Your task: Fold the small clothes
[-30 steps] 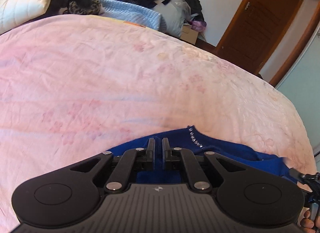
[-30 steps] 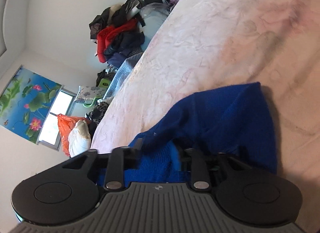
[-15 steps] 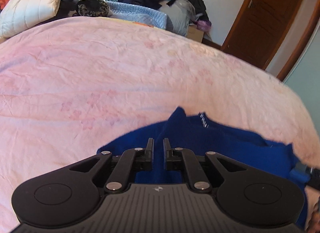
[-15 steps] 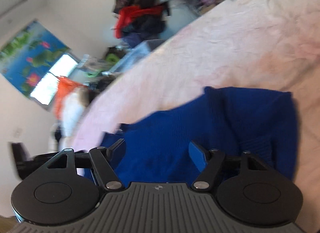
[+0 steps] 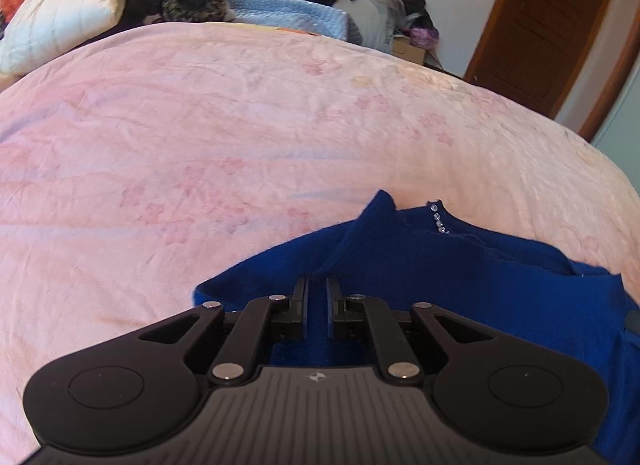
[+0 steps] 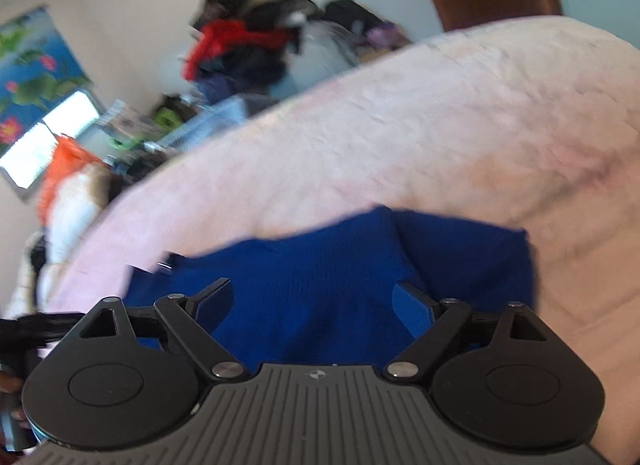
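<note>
Both the left gripper [image 5: 316, 297] and the right gripper [image 6: 314, 301] are matte black plastic, with a ribbed grey plate and a small white emblem behind the fingers. Round discs flank each plate. Silver screws pin the angled link arms to flat black fingers [image 5: 299, 305].

You had one garment to deal with — a royal-blue knit sweater [image 5: 460, 265], small, soft ribbed weave. It lay bunched and partly doubled over on the pink bedspread [image 5: 240, 137], near the edge closest to you, not flat. A short row of clear rhinestones [image 5: 439, 220] ran along one hem or neckline edge, facing up. One fold rose to a peaked corner pointing away from you. From your right-hand view the sweater [image 6: 320, 277] showed a crease down the middle with a squared-off flap to the right — that view was blurred, so finer detail was unreadable.
</note>
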